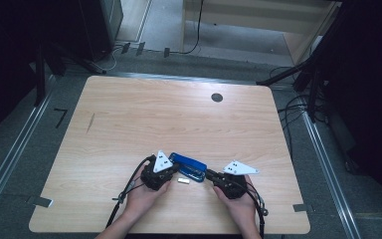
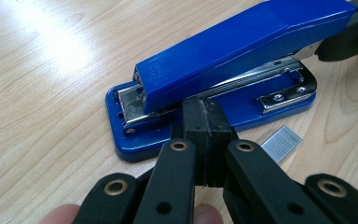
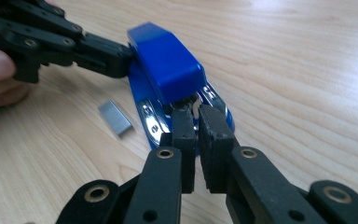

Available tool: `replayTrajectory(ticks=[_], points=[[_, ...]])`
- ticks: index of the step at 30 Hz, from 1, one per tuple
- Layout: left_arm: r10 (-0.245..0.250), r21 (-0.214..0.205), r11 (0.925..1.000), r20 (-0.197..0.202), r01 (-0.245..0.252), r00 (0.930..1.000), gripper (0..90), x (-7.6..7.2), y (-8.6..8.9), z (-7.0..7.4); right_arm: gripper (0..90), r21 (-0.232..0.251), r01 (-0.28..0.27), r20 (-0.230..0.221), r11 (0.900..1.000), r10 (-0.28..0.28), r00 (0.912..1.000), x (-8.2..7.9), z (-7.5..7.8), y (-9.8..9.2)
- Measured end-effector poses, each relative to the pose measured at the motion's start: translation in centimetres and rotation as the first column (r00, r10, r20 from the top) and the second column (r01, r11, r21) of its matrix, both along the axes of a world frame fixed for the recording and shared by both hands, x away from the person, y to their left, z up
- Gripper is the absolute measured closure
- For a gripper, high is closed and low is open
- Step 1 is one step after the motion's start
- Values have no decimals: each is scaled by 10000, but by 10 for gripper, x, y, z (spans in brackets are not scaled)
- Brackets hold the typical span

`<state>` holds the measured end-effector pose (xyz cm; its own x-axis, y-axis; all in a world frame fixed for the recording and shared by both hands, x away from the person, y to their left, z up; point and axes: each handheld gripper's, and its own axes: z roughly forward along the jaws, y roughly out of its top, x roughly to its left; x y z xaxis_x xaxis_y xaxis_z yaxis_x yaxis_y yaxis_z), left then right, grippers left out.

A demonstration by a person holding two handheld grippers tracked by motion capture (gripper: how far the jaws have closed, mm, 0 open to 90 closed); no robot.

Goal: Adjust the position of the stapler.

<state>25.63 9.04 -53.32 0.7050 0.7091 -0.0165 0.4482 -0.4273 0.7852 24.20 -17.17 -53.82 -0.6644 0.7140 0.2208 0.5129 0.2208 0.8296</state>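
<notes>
Items counted on the wooden table (image 1: 129, 114): one blue stapler (image 1: 189, 166) at lower centre of the high view; one strip of staples (image 1: 182, 180) just below it; two handheld grippers, left gripper (image 1: 171, 168) and right gripper (image 1: 210, 174).

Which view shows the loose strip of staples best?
The right gripper view: the staple strip lies whole and unobstructed beside the stapler. The left gripper view crops it behind the tongs; the high view shows a tiny pale bar.

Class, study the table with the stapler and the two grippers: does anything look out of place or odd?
Yes. A loose strip of staples lies on the bare table beside the blue stapler, not inside it. The stapler's top arm is lifted off its base, with the left gripper and right gripper at opposite ends.
</notes>
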Motion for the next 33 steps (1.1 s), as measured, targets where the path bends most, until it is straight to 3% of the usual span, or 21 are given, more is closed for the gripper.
replayTrajectory(ticks=[5,8,11,13,14,20,25,26,33], points=[[-35,-46,10000,-84,34,10000,900,0,0,0,881,-18,-146,147,9999,146,9998,-2,4,1],[-154,324,9994,-127,158,9998,900,-1,-2,-1,891,13,-135,273,9999,135,9995,-1,6,1],[-131,347,9993,-111,135,9999,900,-1,-2,-1,894,137,-129,330,9998,125,9994,-1,8,1],[-171,232,9996,-153,174,9997,900,0,-1,0,894,201,-140,401,9997,132,9991,0,11,2],[-110,-64,9999,-131,109,9999,900,0,1,0,894,303,-128,491,9995,113,9987,0,14,2],[-200,-245,9995,-68,198,9998,900,-1,-3,0,892,346,-183,697,9992,158,9974,2,20,4],[-418,-214,9989,36,419,9991,900,-2,-11,0,892,321,-222,831,9992,195,9964,3,26,5],[-431,-50,9991,7,431,9991,900,-2,-13,0,892,311,-233,831,9992,206,9963,3,28,6],[-254,-29,9997,23,254,9997,900,1,-14,0,894,131,-326,936,9994,312,9951,5,35,9]])
